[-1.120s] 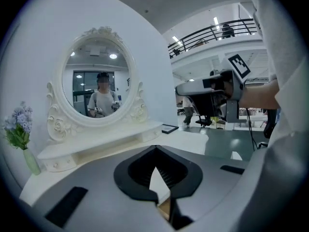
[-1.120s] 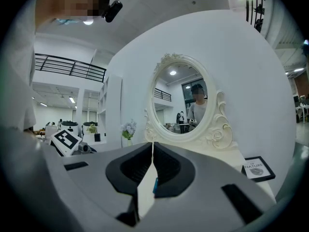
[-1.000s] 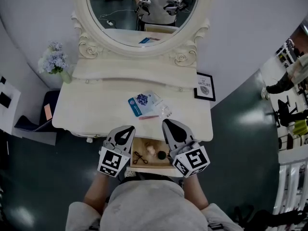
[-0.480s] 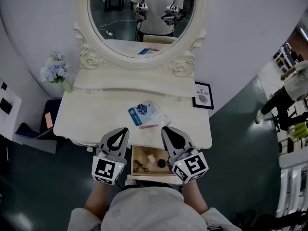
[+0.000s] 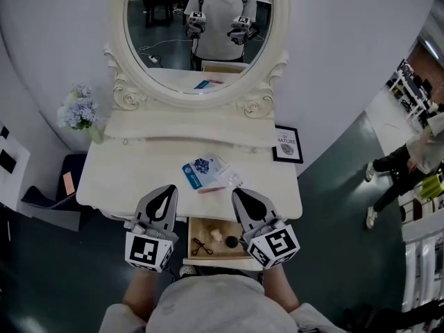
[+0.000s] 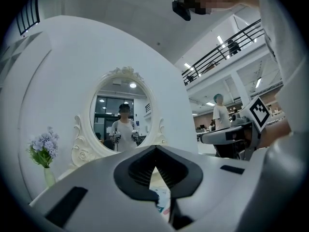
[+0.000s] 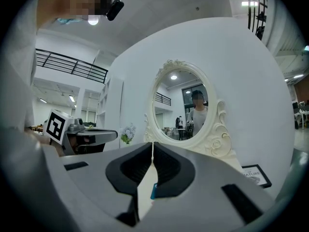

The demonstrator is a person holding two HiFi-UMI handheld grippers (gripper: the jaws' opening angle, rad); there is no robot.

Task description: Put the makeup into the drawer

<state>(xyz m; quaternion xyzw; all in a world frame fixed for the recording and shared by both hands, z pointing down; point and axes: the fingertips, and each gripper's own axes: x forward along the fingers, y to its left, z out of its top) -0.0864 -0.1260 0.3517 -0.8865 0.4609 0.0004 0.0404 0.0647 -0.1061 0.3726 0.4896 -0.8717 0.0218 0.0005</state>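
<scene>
Rising from beside the open drawer (image 5: 200,229), the left gripper (image 5: 168,188) has come up to tabletop level, jaws pressed together with nothing between them. The right gripper (image 5: 238,192), likewise closed and empty, has kept its place at the drawer's right edge. A few small items (image 5: 216,236) already lie in the drawer, but a blue packet (image 5: 201,171) and a pink stick (image 5: 211,189) rest on the dressing table (image 5: 132,179) just ahead, so the lift probably sets up the next pick.
</scene>
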